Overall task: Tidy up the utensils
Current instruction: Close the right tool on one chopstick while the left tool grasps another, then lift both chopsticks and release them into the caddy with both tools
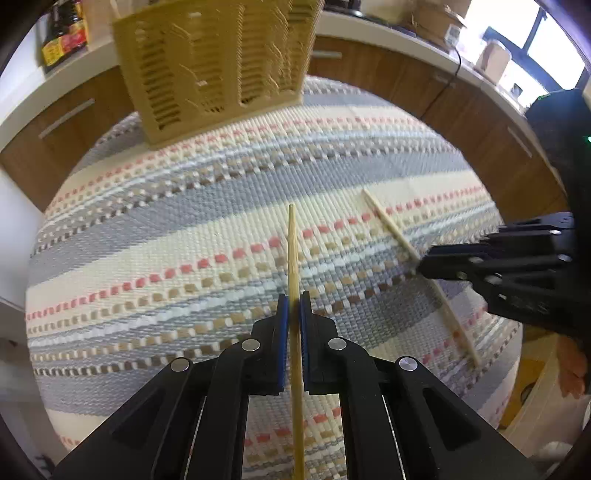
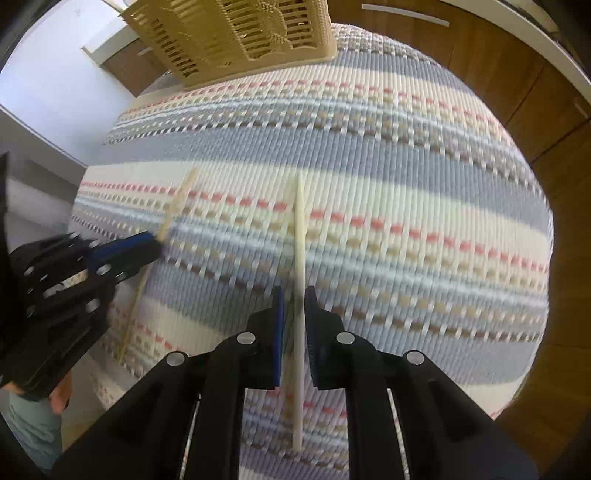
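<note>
A wooden chopstick (image 1: pixel 293 258) runs between the blue pads of my left gripper (image 1: pixel 294 301), which is shut on it; the same chopstick shows blurred in the right wrist view (image 2: pixel 173 210). A pale cream chopstick (image 2: pixel 300 258) lies on the striped mat between the pads of my right gripper (image 2: pixel 294 295), which stands slightly apart around it; in the left wrist view this chopstick (image 1: pixel 391 229) lies at the right under the right gripper (image 1: pixel 421 264). A tan slatted utensil basket (image 1: pixel 214 70) stands at the far edge of the mat, also seen in the right wrist view (image 2: pixel 236 37).
The striped woven mat (image 1: pixel 184 221) covers a round table. Wooden cabinets with a white counter (image 1: pixel 406 70) curve behind it. A dark bottle (image 1: pixel 62 33) stands on the counter at far left. Boxes (image 1: pixel 495 59) sit by the window at right.
</note>
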`<state>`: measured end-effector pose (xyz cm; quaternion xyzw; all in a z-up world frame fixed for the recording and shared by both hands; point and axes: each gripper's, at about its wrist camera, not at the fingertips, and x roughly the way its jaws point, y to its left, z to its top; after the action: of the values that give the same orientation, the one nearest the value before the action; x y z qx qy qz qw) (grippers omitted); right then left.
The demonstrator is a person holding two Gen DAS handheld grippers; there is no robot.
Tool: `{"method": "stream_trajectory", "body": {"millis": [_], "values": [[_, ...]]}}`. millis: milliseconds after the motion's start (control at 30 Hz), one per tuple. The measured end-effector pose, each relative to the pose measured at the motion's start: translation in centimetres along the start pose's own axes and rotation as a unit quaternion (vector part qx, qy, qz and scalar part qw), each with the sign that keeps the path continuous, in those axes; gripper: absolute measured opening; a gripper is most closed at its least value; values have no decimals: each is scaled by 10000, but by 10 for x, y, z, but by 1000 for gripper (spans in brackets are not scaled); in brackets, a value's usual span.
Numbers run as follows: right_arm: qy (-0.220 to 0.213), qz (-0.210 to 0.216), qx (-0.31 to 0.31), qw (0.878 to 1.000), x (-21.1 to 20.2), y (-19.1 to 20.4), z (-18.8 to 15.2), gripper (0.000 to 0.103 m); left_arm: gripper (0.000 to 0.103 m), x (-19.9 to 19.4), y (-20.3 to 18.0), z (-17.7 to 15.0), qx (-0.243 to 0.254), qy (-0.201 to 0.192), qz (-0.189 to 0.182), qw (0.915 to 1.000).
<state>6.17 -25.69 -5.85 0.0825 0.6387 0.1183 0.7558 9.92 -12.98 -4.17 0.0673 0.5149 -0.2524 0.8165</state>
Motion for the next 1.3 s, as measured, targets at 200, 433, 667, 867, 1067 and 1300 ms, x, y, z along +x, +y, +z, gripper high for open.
{"method": "stream_trajectory", "body": {"millis": [200,433,667,867,1067,1300], "values": [[212,-217,-163,9994,4,4,22,16,4,-33,20,1,-171,-354,-136,9991],[451,-375,-239,9980,26,27,39,11,4,-50,26,1,-205,-604,-167,9978],[569,-280,-213,9978,35,36,52,4,4,-69,25,4,-252,-935,-247,9950],[-59,191,-268,9994,-11,23,51,4,4,-101,28,11,-305,-1321,-272,9904],[-1207,426,-517,9904,-87,36,61,4,4,-156,35,31,-427,-2126,-464,9751],[-2648,502,-784,9598,-152,43,69,4,4,-208,45,61,-569,-3220,-534,9435]]}}
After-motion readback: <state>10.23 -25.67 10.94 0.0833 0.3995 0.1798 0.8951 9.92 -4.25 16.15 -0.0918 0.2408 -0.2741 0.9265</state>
